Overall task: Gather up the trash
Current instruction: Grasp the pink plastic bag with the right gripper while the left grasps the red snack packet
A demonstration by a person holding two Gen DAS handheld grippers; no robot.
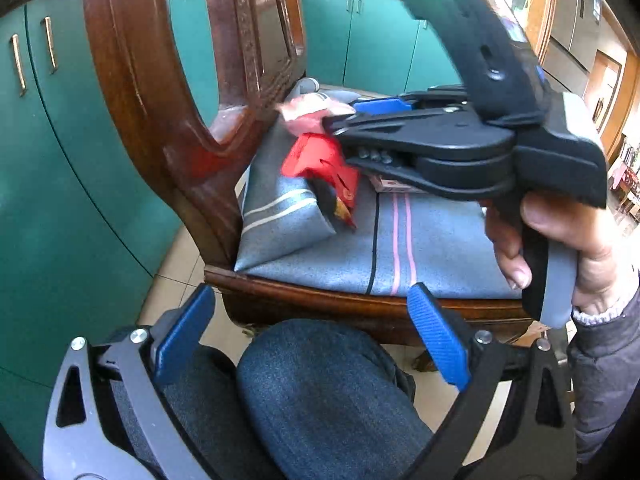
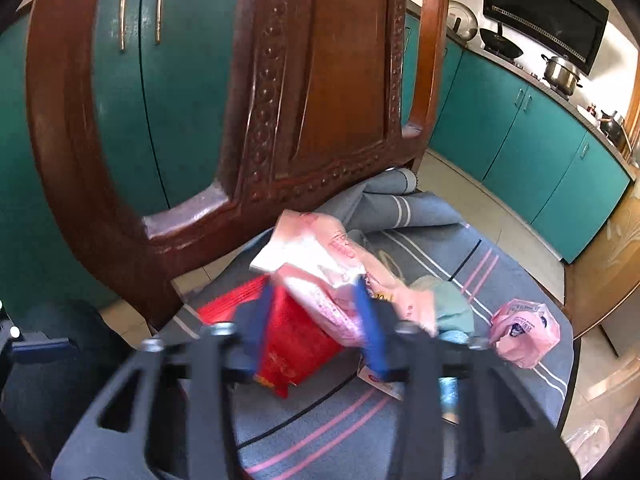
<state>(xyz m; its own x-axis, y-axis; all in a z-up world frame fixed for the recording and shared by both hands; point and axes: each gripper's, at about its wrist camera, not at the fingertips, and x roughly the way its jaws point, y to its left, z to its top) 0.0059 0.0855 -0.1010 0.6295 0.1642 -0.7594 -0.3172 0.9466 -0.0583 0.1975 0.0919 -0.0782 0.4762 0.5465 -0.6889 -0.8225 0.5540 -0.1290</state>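
— Step? Where's the trash?
— Pickup; right gripper (image 2: 316, 320) is clenched on the pink-white wrapper (image 2: 320, 276) over the chair cushion (image 2: 400, 420), red packet (image 2: 292, 344) beneath; left gripper (image 1: 312, 336) released at six o'clock.
— Next?
— Probably lift clear; pink bag (image 2: 524, 332) waits at three o'clock.

A home kitchen: teal cabinets (image 2: 516, 128) with metal handles run along the walls from nine to three o'clock, a black range hood (image 2: 544, 12) hangs at one o'clock above a wok (image 2: 500, 46) and steel pot (image 2: 560, 74), and a carved wooden chair (image 2: 288, 92) stands on the tiled floor (image 2: 500, 216).
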